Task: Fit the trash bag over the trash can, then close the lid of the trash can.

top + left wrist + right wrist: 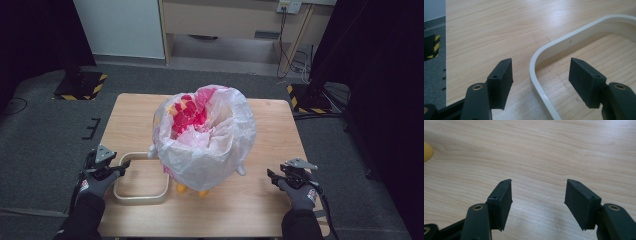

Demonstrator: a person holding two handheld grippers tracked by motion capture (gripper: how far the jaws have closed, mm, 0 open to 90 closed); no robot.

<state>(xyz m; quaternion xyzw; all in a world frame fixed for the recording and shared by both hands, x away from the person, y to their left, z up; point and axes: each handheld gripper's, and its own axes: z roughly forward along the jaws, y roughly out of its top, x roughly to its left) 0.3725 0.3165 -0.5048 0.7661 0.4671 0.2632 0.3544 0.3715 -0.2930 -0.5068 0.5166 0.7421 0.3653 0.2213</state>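
Reaching over the near left side of the table (260, 210), the left gripper (540, 77) has its jaws spread, one on each side of the white ring's (534, 65) wall. The pads are not pressing on it yet. The ring lies flat on the wood, just left of the bin with the plastic bag (210, 145). The bin stands in the middle of the table, and its bag hangs loose over the top with red and pink things inside. On the near right, the right gripper (537, 200) is spread too, with nothing between its jaws. If the left jaws pinch crooked, I think the smooth ring could slip out or bump into the bin.
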